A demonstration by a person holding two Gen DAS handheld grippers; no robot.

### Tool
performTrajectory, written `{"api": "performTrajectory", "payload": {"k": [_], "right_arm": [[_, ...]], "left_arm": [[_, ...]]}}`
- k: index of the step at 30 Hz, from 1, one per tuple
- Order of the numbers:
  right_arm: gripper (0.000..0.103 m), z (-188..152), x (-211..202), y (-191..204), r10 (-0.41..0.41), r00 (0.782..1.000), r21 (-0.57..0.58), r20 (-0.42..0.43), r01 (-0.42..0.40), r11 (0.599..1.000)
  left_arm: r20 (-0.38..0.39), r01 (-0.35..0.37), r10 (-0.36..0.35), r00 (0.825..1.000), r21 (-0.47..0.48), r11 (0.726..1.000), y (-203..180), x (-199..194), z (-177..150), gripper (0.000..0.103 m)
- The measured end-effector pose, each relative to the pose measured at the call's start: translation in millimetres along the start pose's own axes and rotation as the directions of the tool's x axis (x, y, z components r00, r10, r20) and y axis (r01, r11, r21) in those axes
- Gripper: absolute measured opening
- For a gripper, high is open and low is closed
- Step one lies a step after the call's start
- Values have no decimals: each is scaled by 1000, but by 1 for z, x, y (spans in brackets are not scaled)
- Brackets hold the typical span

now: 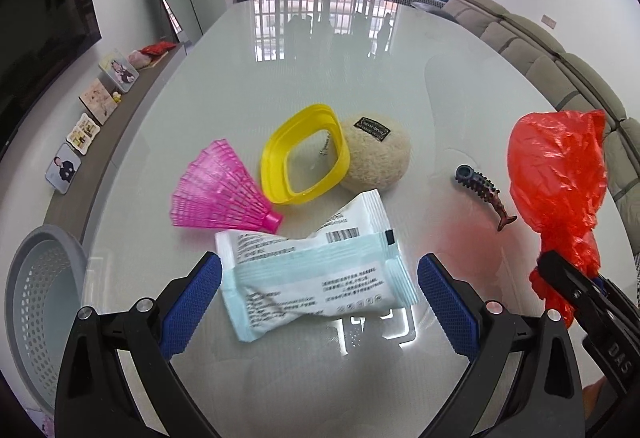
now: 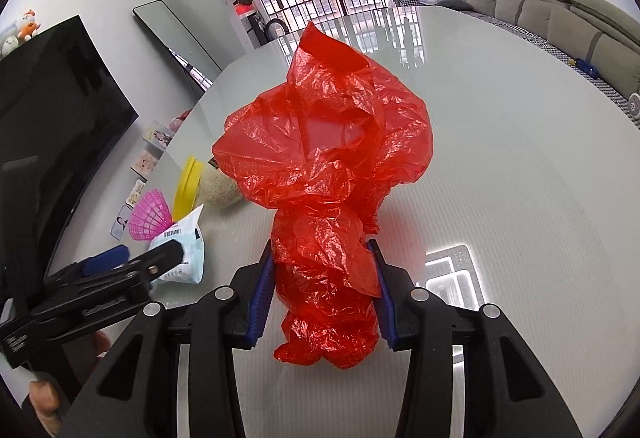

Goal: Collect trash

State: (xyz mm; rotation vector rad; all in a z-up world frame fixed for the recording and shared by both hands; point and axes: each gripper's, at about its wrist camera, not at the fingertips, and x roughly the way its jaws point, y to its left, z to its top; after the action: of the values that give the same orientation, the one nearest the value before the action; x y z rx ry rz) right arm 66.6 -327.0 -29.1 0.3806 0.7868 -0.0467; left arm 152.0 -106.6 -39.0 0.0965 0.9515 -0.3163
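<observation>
A: Five loose things lie on the glossy white table [image 1: 400, 50]: a pink shuttlecock [image 1: 224, 194], a yellow ring [image 1: 304, 154] leaning on a beige woolly ball [image 1: 378, 158], a small dark ridged fish-shaped toy [image 1: 482, 194], and a pale blue-and-white wrapper [image 1: 316, 274].

B: Anything crowding the wrapper?

A: The shuttlecock's cork end sits just beside its far edge, and the ring is near behind that. The toy lies well apart to the right. A grey perforated basket [image 1: 44, 302] stands off the table's left edge.

B: Where is the wrapper relative to the left claw?

A: It lies flat on the table between the spread fingers of the left gripper [image 1: 320, 298]. The blue ribbed pads stand on either side; whether either one touches it I cannot tell.

B: And the right claw?

A: The right gripper [image 2: 324, 286] is pinching a red plastic bag [image 2: 328, 166] by its bunched lower part, pads pressed into the crinkled film. The bag balloons up above the fingers, thin, glossy and translucent.

B: The wrapper's look?

A: Flat, crimped at both ends, twisted at the middle, printed with small text and a barcode.
</observation>
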Motion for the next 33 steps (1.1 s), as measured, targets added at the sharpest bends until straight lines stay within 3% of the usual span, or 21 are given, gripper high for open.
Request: {"api": "performTrajectory", "payload": {"k": [7,17,19,27,33], "right_arm": [[42,2,0,4,15,1000,-6,-2,-15,1000],[42,3,-1,0,20,1000,-10,-6,-20,1000],[42,3,-1,0,20,1000,-12,-7,-20,1000],[42,2,-2,0,20,1000,-14,-6,-20,1000],[42,2,-2,-1,20,1000,-14,-6,-20,1000]], "left_arm": [[-32,-17,17,999,2,1000,-3,19,0,97],[4,-55,55,998,19,998,-8,21,-3,96],[7,-56,55,998,20,998,-11,19,-7,92],[42,-51,50,998,22,998,-9,6,-10,57],[25,-26,26,999,2,1000,-6,0,-17,56]]}}
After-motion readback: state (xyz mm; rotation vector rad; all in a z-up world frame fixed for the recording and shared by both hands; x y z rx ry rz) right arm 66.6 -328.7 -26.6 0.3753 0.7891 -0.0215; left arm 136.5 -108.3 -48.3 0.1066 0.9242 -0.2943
